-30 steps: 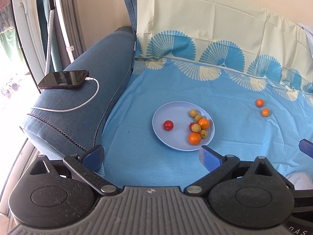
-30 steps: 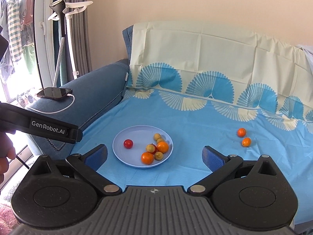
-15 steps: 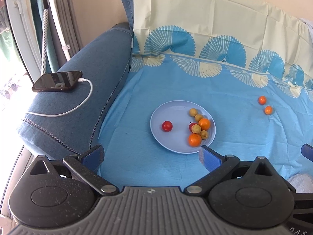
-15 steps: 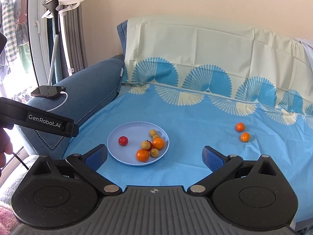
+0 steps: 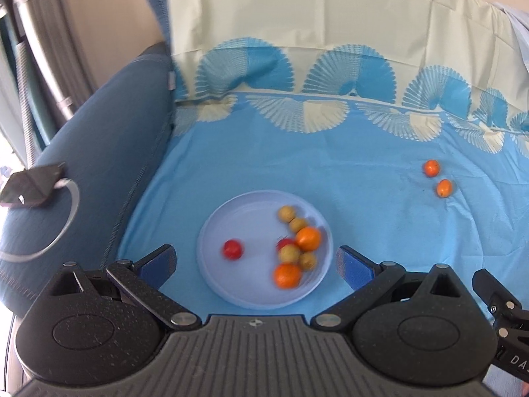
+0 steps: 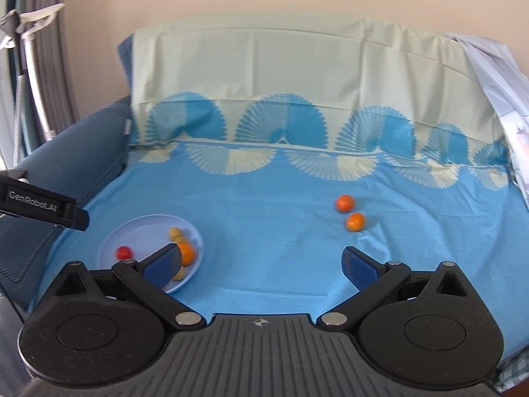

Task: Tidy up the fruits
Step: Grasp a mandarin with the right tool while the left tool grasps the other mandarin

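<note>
Grippers both spread wide, nothing between the blue pads of either. My left gripper (image 5: 254, 259) hovers above the near edge of the plate (image 5: 211, 248), touching nothing. My right gripper (image 6: 261, 261) hangs over bare sheet, pointed toward the two loose oranges; its left pad overlaps the plate in that view, but contact cannot be judged.

Plate: pale blue, lying flat on the sheet (image 5: 363, 205). On it a red fruit (image 5: 232, 248) sits alone on the left. To its right is a cluster: two oranges (image 5: 308, 238), several small yellow fruits (image 5: 286, 213) and a second red one mostly hidden among them.

Loose oranges (image 6: 345, 203), two, lie just beside each other on the sheet, well apart from the plate, off to its right.

Sheet covers the seat and back of a blue sofa (image 5: 109, 139). A phone (image 5: 31, 185) with a white cable lies on the sofa arm. Plain wall behind; curtains at far left. Both views are slightly blurred.
</note>
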The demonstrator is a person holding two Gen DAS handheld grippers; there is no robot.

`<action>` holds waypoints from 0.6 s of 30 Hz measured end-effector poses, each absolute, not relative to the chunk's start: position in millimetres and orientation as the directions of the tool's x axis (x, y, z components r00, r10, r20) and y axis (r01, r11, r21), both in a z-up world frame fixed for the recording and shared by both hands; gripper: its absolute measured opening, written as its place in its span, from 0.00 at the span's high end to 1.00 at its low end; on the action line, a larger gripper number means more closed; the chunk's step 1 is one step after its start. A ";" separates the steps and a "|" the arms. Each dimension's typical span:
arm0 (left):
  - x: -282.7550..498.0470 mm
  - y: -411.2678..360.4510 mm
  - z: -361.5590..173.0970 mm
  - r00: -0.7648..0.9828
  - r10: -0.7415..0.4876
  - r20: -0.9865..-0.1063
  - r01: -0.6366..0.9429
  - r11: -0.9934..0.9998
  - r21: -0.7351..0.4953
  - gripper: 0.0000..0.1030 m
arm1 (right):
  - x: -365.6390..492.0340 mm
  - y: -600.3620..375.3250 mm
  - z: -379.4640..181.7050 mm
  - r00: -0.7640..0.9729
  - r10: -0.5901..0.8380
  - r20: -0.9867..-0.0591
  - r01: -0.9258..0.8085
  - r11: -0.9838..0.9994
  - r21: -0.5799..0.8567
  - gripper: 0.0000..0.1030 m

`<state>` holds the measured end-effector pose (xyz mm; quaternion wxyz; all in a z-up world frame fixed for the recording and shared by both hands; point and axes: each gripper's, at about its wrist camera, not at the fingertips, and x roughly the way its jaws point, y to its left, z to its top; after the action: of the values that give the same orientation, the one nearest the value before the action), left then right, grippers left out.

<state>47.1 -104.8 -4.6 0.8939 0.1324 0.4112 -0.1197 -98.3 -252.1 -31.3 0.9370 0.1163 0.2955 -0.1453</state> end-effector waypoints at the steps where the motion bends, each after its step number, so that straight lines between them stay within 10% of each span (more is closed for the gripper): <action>1: 53.0 -114.6 -7.4 0.630 -0.106 -0.770 0.332 0.932 0.143 0.00 | -95.2 -260.6 -35.2 0.776 -0.217 -0.592 0.356 0.926 0.127 0.01; 18: 176.0 -345.2 -103.7 0.515 -0.264 -0.815 0.597 0.794 0.120 0.00 | 4.7 -425.9 -155.7 0.663 -0.367 -0.653 0.518 0.854 0.046 0.01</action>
<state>176.0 -345.2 -103.7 0.8478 0.1969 0.4220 -0.2539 4.7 -425.9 -155.7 0.9045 0.1149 0.3298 -0.2447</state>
